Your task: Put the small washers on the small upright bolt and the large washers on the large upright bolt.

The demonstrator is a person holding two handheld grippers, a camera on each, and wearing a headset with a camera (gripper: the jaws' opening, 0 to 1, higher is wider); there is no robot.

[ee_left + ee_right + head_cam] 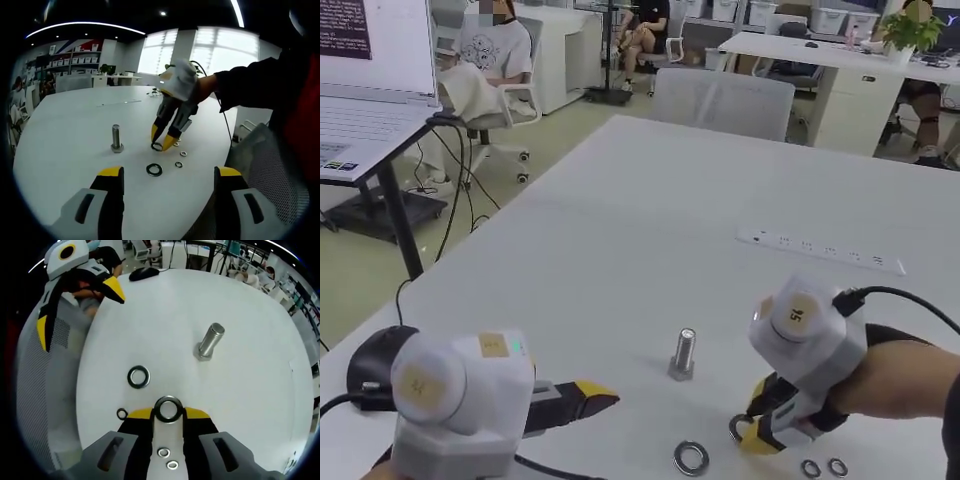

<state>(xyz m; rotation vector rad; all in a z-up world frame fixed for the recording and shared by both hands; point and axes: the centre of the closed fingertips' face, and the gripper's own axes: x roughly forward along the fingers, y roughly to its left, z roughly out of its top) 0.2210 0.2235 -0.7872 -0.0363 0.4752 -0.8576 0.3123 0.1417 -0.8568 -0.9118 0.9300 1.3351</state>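
One upright steel bolt (683,354) (116,138) (210,342) stands on the white table (620,230). My right gripper (752,434) (168,413) (164,142) is down at the table right of the bolt, shut on a large washer (738,428) (168,409) (157,146). Another large washer (691,458) (154,169) (138,376) lies flat just in front of the bolt. Two small washers (823,467) (178,164) (168,458) rest by the right gripper, and a third small washer (122,413) lies nearer the left. My left gripper (592,394) (170,175) (112,287) hovers open at the near left, holding nothing.
A white power strip (820,250) lies across the far right of the table. A black mouse (375,360) sits at the near left edge. A laptop (360,120) stands on a side stand at the left, a grey chair (720,100) beyond the far edge.
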